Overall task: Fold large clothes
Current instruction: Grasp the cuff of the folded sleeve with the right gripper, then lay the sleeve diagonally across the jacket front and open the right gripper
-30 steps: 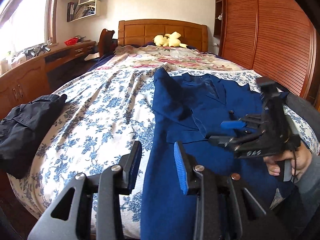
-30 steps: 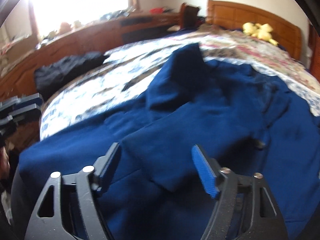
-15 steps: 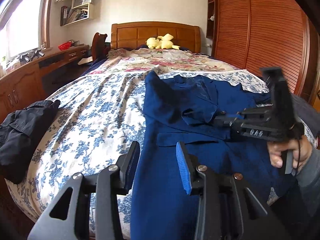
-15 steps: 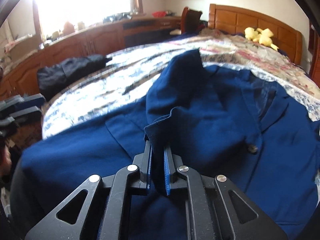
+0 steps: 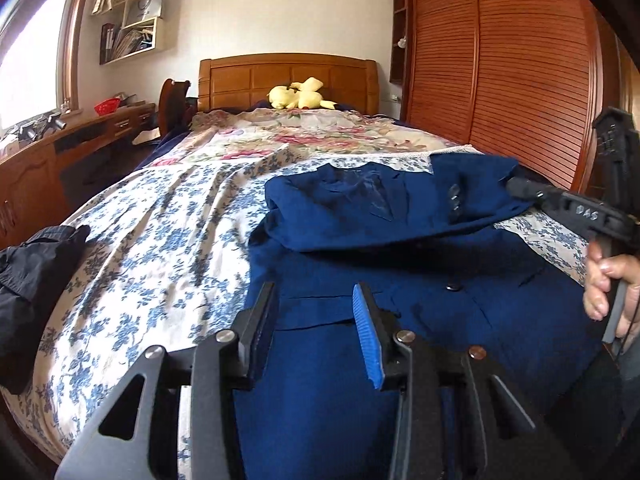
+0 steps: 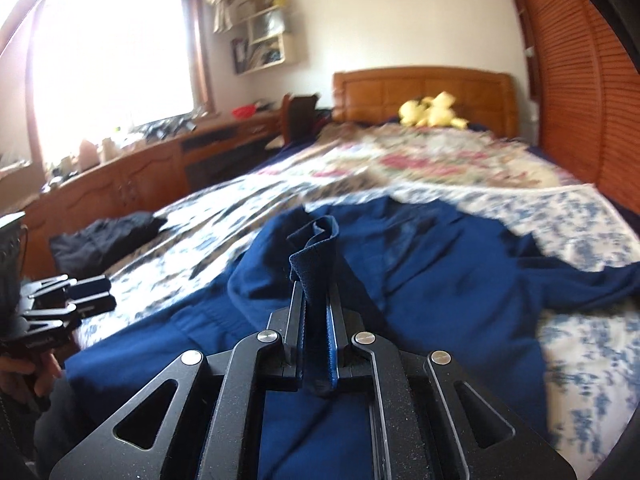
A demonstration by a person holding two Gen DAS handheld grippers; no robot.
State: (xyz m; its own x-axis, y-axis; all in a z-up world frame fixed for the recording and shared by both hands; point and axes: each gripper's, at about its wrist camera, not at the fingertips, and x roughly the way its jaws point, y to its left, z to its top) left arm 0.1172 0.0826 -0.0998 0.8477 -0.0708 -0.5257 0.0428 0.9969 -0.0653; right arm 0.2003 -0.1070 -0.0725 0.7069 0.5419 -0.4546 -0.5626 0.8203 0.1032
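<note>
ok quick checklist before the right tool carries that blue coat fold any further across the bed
1. Right tool shut on the blue coat: ok, a fold of fabric stands pinched between its pads.
2. Left tool free: ok, open, nothing between its pads, above the coat's lower part.
3. Coat flat: not ok, the lifted part is bunched and creased.
4. Landing area on the floral bedspread: ok.
5. Black garment out of the way: ok, it lies apart at the bed's edge.
6. Grip depth: cannot tell.
</note>
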